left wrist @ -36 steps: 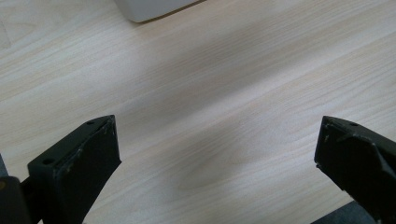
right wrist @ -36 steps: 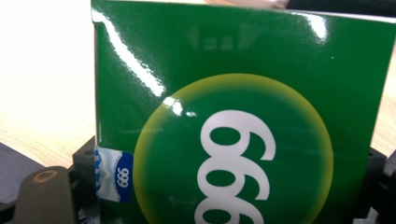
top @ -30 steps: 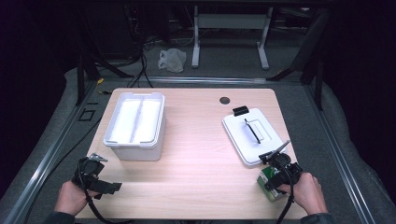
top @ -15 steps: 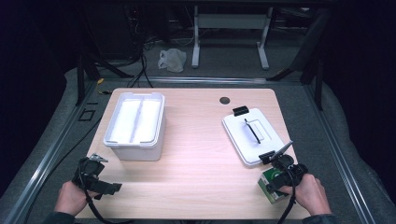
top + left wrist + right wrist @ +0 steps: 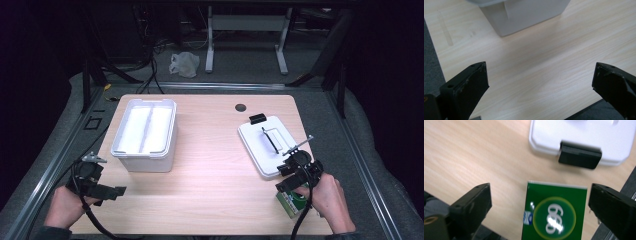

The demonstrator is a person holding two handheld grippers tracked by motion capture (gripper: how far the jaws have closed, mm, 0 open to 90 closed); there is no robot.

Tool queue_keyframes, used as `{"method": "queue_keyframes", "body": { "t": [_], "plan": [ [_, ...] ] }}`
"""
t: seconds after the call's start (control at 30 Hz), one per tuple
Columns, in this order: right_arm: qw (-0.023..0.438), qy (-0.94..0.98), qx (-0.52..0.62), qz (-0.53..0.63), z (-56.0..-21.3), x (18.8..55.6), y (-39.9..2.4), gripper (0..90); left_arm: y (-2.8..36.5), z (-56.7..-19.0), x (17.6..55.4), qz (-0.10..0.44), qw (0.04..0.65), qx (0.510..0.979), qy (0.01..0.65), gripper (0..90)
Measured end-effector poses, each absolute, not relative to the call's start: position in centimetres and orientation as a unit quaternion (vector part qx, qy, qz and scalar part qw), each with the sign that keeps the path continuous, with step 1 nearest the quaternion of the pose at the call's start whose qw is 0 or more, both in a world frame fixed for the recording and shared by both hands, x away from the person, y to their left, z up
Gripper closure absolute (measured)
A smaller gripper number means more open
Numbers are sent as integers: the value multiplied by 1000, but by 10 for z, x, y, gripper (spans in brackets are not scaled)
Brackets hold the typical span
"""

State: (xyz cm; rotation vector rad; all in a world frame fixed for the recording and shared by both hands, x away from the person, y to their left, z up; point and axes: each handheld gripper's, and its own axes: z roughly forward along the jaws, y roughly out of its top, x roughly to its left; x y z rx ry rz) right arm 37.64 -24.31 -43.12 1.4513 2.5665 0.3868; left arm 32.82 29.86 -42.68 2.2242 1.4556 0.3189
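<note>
a pale wood-grain table (image 5: pixel 210 175) is seen from above, with a white rectangular plastic bin (image 5: pixel 145 132) standing open on its left half and a flat white plastic lid with a black handle bar and black clips (image 5: pixel 267 145) lying on its right half. the left gripper (image 5: pixel 107 191) is held in the person's left hand (image 5: pixel 65 207) at the table's near left corner; in the left gripper view its jaws are spread wide over bare wood with nothing between them, and a corner of the bin (image 5: pixel 524 15) is seen ahead. the right gripper (image 5: pixel 287 180) is held in the right hand (image 5: pixel 327 200) near the near right edge, just beside the lid's near end. a small green rectangular carton with a yellow-ringed round label (image 5: pixel 554 213) is seen between its parted jaws in the right gripper view, nearer the right-hand jaw; contact with either jaw cannot be made out. the carton (image 5: pixel 289 204) is placed at the table's near right, just short of the lid (image 5: pixel 584 137).
</note>
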Motion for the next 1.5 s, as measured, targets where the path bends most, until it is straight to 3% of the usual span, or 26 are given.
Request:
{"method": "queue_keyframes", "body": {
  "t": [0.17, 0.37, 0.53, 0.9, 1.23, 1.5],
  "plan": [
    [99, 864, 471, 145, -431, 384, -230, 30, 298, -398, 346, 123, 238, 809, 523, 1],
    [79, 883, 436, 156, -438, 379, -205, 8, 291, -378, 377, 131, 233, 813, 518, 0],
    [81, 897, 408, 150, -441, 372, -187, 10, 279, -372, 409, 126, 208, 820, 518, 0],
    [90, 896, 413, 134, -450, 374, -189, 24, 247, -372, 483, 97, 165, 817, 544, 16],
    [85, 899, 409, 134, -451, 373, -189, 28, 236, -390, 527, 61, 119, 798, 588, 189],
    [84, 901, 405, 130, -452, 373, -188, 41, 230, -396, 548, 52, 91, 784, 612, 515]
  ]
}}
